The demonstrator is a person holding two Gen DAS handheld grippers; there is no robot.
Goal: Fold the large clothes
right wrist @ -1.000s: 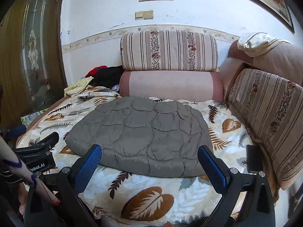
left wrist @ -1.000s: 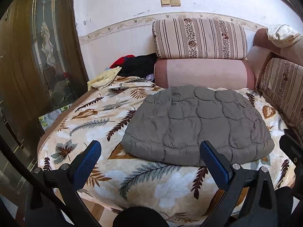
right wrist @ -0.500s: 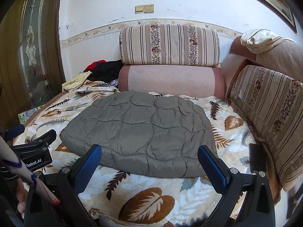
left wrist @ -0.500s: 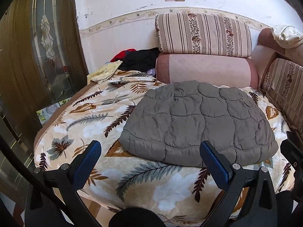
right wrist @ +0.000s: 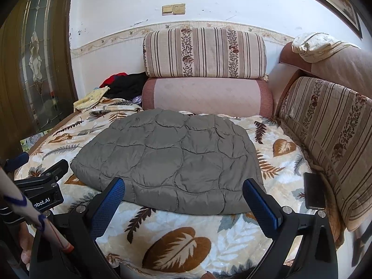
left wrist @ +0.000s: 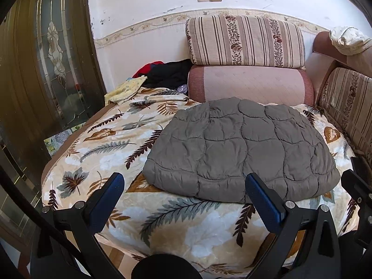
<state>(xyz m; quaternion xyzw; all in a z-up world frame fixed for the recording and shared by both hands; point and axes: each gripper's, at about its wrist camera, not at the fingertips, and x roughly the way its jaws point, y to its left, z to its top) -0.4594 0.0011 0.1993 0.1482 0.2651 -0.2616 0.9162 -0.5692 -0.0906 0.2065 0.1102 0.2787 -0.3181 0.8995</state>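
Tongs agape, handles cropped.

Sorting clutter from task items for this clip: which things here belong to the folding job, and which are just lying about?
Job:
grey quilted jacket, folded, on the leaf blanket
left tool, open, holding nothing
right tool, open, holding nothing

Lying about:
clothes pile in the far corner
yellow cloth
striped cushion
black phone by the sofa back
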